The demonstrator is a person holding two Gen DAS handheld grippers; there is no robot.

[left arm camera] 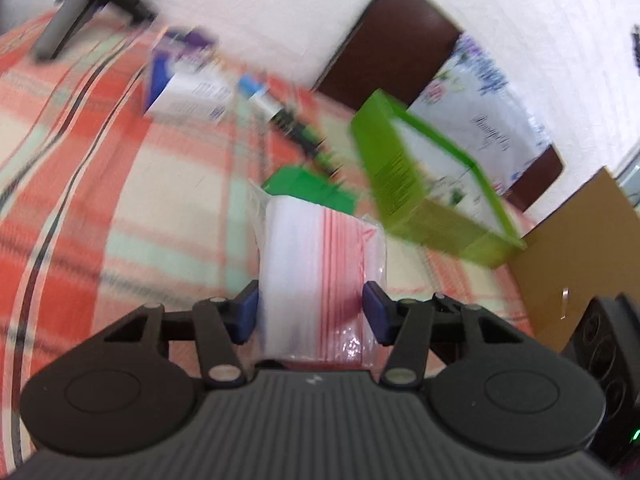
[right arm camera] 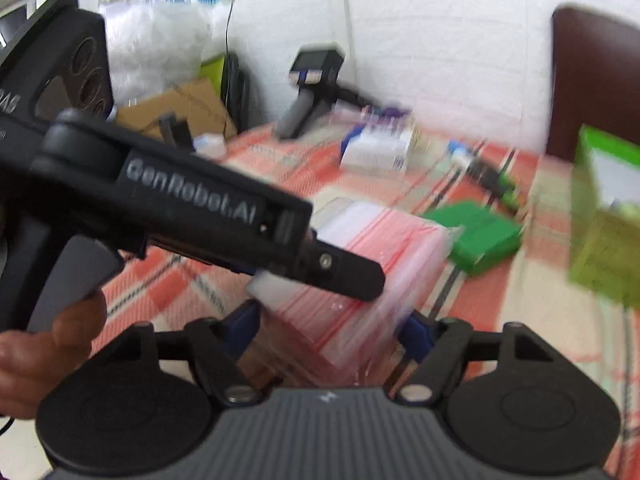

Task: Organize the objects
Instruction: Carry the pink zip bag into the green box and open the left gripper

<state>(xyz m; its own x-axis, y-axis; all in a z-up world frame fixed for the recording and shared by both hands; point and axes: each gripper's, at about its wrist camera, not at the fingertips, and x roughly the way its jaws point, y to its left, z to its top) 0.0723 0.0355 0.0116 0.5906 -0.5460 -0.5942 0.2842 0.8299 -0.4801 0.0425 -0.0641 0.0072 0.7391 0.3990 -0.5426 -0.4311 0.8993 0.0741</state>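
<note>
A clear packet of white and red-striped sheets [left arm camera: 316, 276] sits between the blue pads of my left gripper [left arm camera: 312, 312], which is shut on it. In the right wrist view the same packet [right arm camera: 360, 264] also lies between the jaws of my right gripper [right arm camera: 328, 336], which look closed on its near end. The left gripper's black body [right arm camera: 180, 196] crosses that view above the packet. A lime-green open box [left arm camera: 432, 184] stands to the right; it also shows in the right wrist view [right arm camera: 604, 216]. A dark green flat box [left arm camera: 308, 190] lies beyond the packet.
The table has a red, cream and green plaid cloth [left arm camera: 120, 200]. A white and blue box [left arm camera: 188, 88], a small tube [left arm camera: 260, 96], a spare gripper on a stand [right arm camera: 316, 84], a brown chair back [left arm camera: 392, 40] and cardboard [left arm camera: 580, 248] surround the area.
</note>
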